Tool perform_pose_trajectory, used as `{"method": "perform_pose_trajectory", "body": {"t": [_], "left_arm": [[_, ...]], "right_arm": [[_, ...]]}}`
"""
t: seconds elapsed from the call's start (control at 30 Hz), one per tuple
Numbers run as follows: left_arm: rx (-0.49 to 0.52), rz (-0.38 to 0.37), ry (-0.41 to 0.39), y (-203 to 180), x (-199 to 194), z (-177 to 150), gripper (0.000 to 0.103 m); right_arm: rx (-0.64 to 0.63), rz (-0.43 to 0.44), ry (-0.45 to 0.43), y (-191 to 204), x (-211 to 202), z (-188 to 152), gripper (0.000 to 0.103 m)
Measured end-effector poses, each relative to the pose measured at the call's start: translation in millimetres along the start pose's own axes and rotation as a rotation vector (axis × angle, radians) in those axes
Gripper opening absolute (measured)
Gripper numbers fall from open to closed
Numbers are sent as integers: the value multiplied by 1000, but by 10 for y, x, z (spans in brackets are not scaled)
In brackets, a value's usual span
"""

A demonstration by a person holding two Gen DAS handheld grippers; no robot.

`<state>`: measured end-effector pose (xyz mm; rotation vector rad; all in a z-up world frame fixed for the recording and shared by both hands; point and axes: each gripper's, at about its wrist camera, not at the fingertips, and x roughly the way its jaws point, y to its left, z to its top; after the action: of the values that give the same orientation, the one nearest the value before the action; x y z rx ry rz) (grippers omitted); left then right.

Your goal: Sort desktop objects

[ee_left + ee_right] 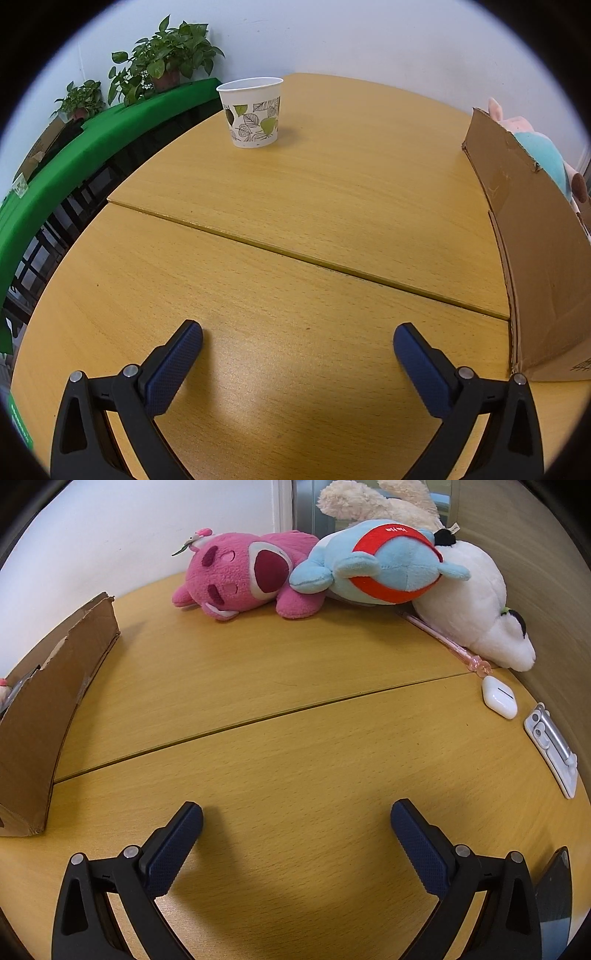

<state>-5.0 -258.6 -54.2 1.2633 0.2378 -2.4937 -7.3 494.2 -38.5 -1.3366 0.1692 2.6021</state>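
Wooden tabletop [295,229] early in sorting: left gripper [297,341] and right gripper [296,819] both spread, holding nothing. Paper cup [253,112] stands near the far edge; plush toys [332,568], earbud case [498,697] and pen [443,637] crowd the far right corner, outside the cardboard box [44,709].

- wooden table [295,206], two panels with a seam across
- leaf-print paper cup [252,112] upright at the far end
- cardboard box [532,236]
- pink plush [243,576], blue plush [380,565], white plush [476,602]
- pink pen [443,638], white earbud case [499,696]
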Motion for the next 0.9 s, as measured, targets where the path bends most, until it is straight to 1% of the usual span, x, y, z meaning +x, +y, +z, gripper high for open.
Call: {"method": "perform_pose_trajectory", "body": {"t": [0.17,0.3,0.57,0.9], "left_arm": [[-1,-1,1,-2,7,2,103],[18,-18,3,8,-2,5,103],[2,-4,4,5,4,8,103],[-1,-6,3,20,5,2,103]], "right_arm": [[2,0,0,0,-1,4,103],[3,-1,0,-6,-1,5,103],[4,-1,0,-20,3,5,103],[4,0,0,-20,2,2,103]]}}
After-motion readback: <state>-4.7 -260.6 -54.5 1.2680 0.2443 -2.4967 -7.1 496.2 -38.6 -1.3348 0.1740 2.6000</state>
